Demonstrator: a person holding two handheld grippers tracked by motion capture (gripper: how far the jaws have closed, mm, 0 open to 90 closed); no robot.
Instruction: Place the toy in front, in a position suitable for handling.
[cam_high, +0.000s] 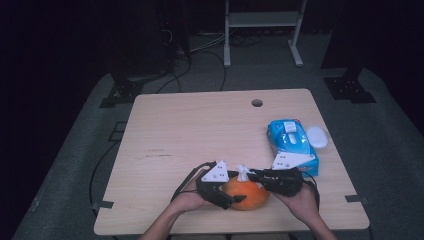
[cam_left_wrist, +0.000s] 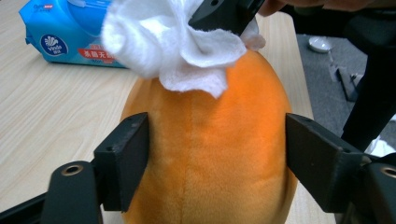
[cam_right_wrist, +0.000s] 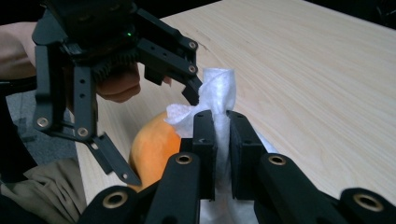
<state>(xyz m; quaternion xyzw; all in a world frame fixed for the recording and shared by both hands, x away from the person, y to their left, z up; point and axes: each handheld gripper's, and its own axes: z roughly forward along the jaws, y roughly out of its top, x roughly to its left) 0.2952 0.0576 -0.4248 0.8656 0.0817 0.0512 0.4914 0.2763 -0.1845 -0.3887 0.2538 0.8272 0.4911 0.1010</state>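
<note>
Plush orange toy (cam_left_wrist: 205, 154), wipe (cam_left_wrist: 173, 42) atop.

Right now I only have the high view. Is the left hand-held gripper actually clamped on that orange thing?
Observer: In the left gripper view the left hand-held gripper straddles the orange plush toy, a jaw on each side, both pads at its surface. I cannot tell how hard they press.
Operator: And the white bit on top?
Observer: It's a white wipe. The right gripper view shows the right hand-held gripper shut on it, with the wipe sticking up between the jaws.
Operator: Is the wipe touching the toy?
Observer: Yes, the left gripper view shows it bunched on the toy's upper end.
Operator: What's the blue pack?
Observer: A soft pack of wipes, lying on the table beyond the toy.
</note>
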